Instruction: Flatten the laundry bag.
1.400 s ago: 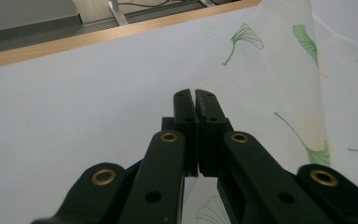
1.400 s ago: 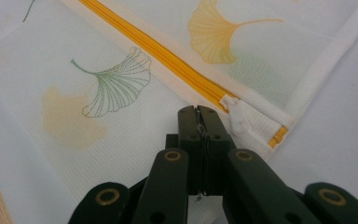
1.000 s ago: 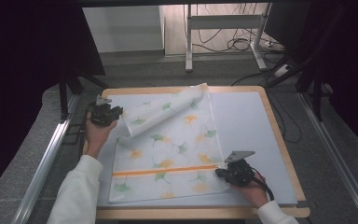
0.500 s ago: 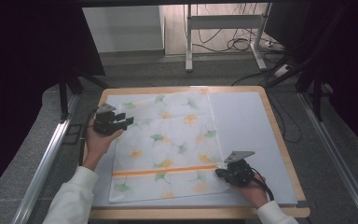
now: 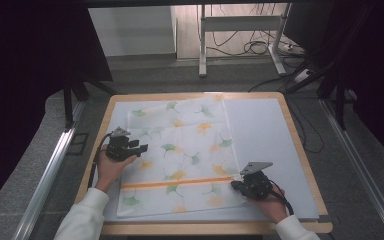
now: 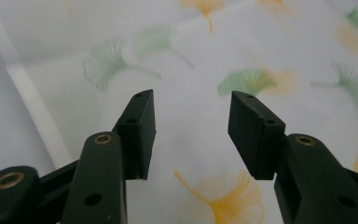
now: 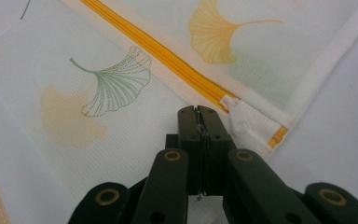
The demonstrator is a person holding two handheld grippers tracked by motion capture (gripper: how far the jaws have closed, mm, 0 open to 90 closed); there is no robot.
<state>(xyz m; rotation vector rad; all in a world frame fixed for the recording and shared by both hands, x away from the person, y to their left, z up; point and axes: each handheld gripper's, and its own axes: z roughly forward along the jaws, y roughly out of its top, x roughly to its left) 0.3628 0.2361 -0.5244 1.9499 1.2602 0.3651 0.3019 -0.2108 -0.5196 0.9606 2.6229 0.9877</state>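
While the right gripper (image 7: pixel 199 122) is pinching what looks like the zipper pull (image 7: pixel 196 122) near the worktop's near right corner, the left gripper (image 6: pixel 192 133), jaws just opened and empty, should be pressing the mesh bag (image 5: pixel 180 150) flat.

Leaf-print mesh bag (image 5: pixel 180 150) flat on the white mat (image 5: pixel 265 135), left gripper (image 5: pixel 142 148) over its left edge, right gripper (image 5: pixel 236 184) at its orange zipper (image 5: pixel 180 182).

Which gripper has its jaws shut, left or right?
The right gripper: its jaws are pressed together at the white zipper pull of the ginkgo-print mesh bag. The left gripper has just been opening, nothing between its jaws.
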